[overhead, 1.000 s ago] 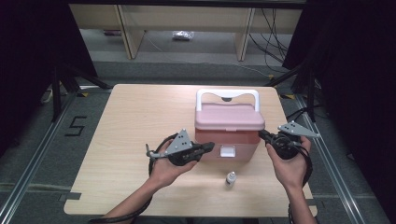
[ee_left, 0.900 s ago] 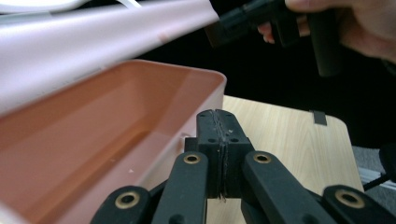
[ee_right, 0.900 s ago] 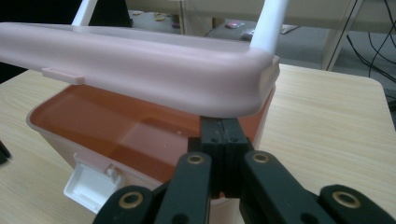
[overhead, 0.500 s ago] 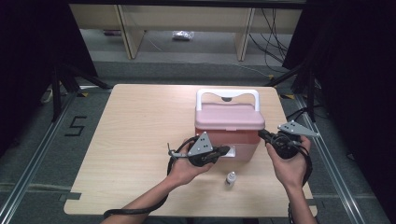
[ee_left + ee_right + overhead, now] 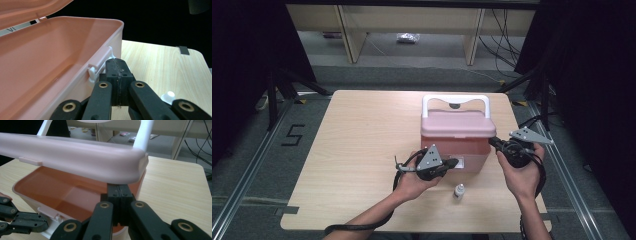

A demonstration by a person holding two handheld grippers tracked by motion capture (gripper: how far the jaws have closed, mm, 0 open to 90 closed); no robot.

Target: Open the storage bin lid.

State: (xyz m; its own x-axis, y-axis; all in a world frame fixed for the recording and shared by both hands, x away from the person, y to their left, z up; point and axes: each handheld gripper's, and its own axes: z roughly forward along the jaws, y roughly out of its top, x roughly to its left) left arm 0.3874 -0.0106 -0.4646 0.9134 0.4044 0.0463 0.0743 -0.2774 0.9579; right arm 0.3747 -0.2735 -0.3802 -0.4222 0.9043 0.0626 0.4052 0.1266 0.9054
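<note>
Your pink box point(image 5: 455, 141) stands on the table point(image 5: 352, 135) right of centre, lid point(image 5: 75, 157) raised off the rim. Your right gripper point(image 5: 119, 192), jaws closed and empty, props that lid from beneath at the box's 3 o'clock corner; the support looks narrow, and a slight drop or slip of the wrist would likely let the lid fall. Your left gripper point(image 5: 117, 68), also closed on nothing, sits against the front wall by the white latch point(image 5: 93, 72), at the box's 7 o'clock; a push there could slide the box. The small white bottle point(image 5: 458, 191) near the table's 6 o'clock edge could be knocked over. The box floor is partly hidden beneath the lid; any contents cannot be judged.
</note>
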